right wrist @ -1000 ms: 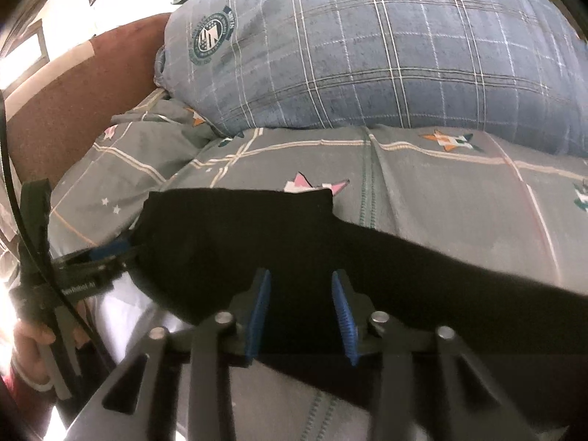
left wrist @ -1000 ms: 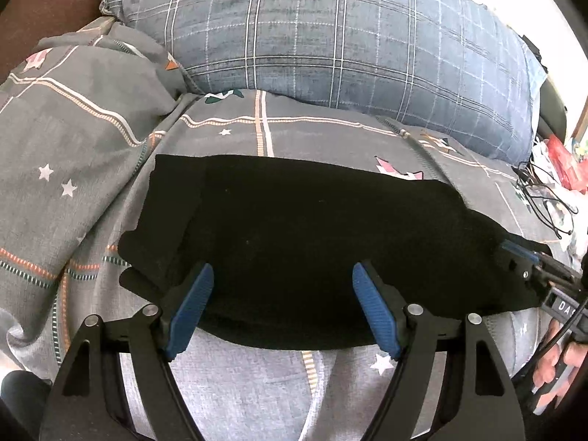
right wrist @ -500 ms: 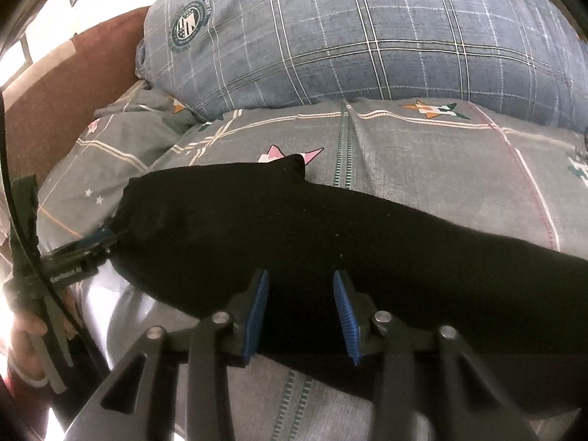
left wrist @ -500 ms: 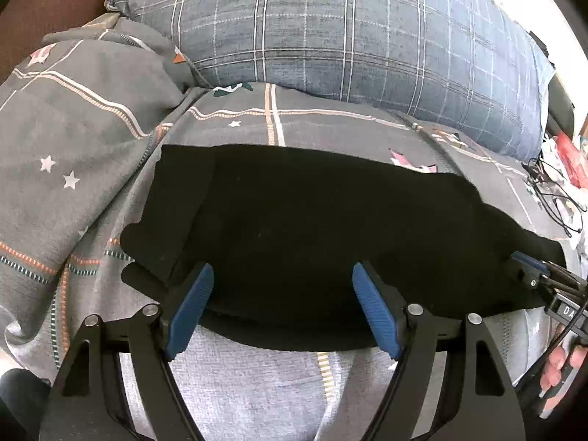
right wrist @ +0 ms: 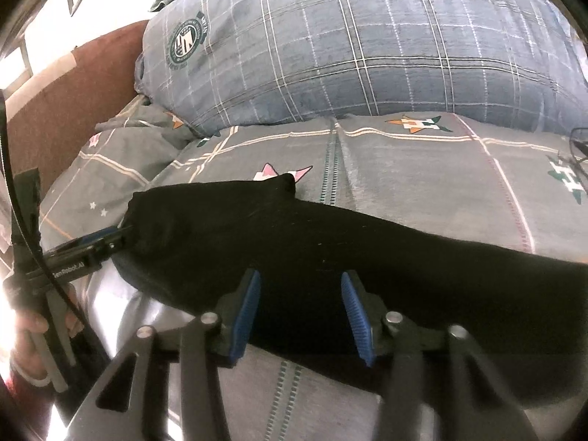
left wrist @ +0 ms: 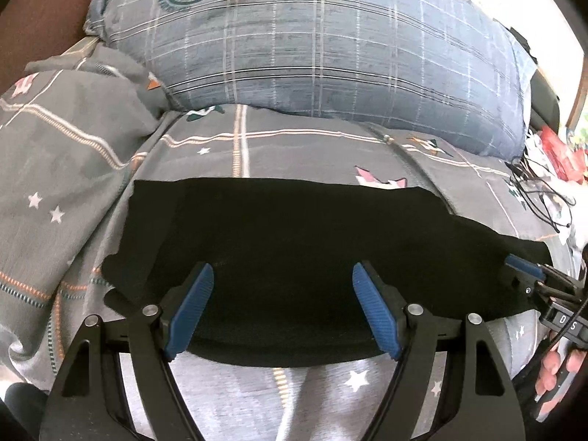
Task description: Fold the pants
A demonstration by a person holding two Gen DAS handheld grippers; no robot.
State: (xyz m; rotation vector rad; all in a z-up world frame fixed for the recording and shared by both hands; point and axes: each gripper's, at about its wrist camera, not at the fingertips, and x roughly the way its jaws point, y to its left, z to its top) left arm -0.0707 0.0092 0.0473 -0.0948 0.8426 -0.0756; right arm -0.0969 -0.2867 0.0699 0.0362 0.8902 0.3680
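Black pants (left wrist: pixel 294 239) lie flat in a long band across a grey star-print bedspread (left wrist: pixel 73 165). My left gripper (left wrist: pixel 283 270) stands open over their near edge, its blue pads wide apart with nothing pinched. In the right wrist view the pants (right wrist: pixel 367 257) run from the left to the right edge. My right gripper (right wrist: pixel 300 275) sits over their near edge; its jaws are opening, with the cloth below them and not pressed. Each gripper shows in the other's view: the right gripper (left wrist: pixel 522 268) at the pants' right end, the left gripper (right wrist: pixel 92 242) at their left end.
A big blue plaid pillow (left wrist: pixel 330 55) lies behind the pants. Black cables (left wrist: pixel 540 191) and red clutter sit at the bed's right side. A brown headboard (right wrist: pixel 73 110) stands at the left. A person's fingers (left wrist: pixel 555 367) hold the right handle.
The right gripper's jaws have spread wider above the pants. The left wrist view has shifted a little, so the pants sit lower in it. The pants lie as before.
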